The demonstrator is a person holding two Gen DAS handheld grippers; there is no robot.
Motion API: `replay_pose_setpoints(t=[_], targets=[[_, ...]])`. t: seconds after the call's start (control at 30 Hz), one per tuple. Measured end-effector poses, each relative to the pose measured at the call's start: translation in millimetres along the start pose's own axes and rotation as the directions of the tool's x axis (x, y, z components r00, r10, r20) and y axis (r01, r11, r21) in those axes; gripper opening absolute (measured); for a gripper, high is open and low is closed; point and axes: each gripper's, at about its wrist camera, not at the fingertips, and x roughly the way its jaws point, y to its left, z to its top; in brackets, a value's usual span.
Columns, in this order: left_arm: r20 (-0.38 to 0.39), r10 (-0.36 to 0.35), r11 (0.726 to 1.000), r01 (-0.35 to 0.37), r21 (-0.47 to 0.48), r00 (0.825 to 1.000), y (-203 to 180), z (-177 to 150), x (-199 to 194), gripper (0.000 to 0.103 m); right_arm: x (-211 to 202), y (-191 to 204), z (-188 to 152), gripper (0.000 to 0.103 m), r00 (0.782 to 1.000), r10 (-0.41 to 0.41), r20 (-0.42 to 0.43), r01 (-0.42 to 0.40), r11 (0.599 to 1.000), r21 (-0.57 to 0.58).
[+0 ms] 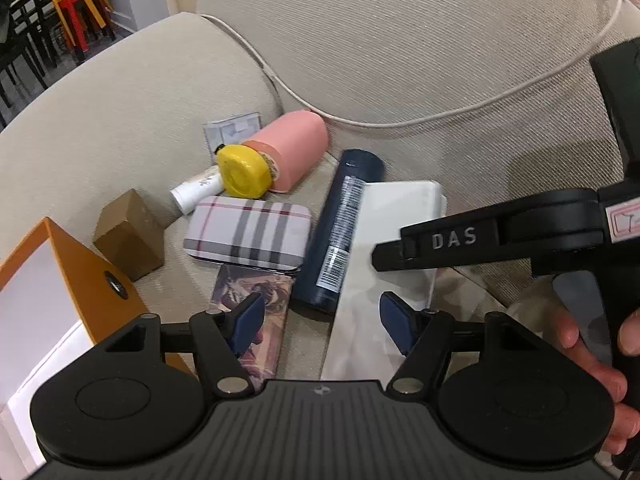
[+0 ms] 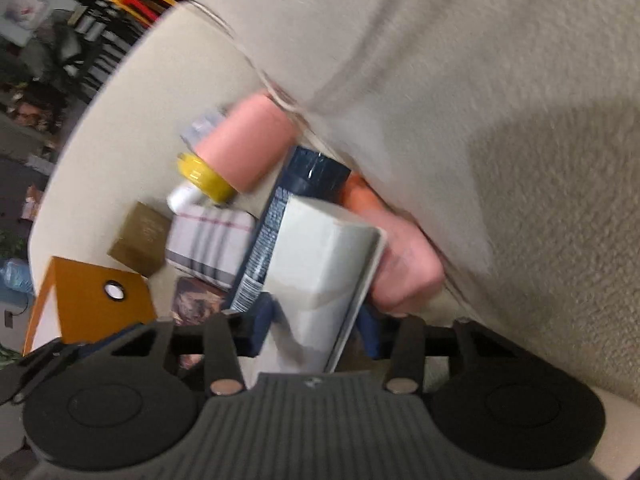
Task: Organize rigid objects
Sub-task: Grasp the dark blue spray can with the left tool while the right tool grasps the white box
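While the left gripper [image 1: 322, 322] hangs open over the sofa [image 1: 400, 40] pile, the right gripper [image 2: 316, 326] has its pads on the white tray [image 2: 324, 256], whose long axis runs straight away from it, so right's nearer.

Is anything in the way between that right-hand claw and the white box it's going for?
No. The right gripper already has the white box between its pads; nothing sits between them. The dark blue can only lies alongside.
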Motion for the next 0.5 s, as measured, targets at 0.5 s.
replay_pose_setpoints(t=[0.5], targets=[[-0.103,-0.048,0.999,0.047,-0.012,0.994,-12,-12,36,0.043,37,7,5,0.063,0.989,-0.01,-0.145,0.009,1.0,-0.008]])
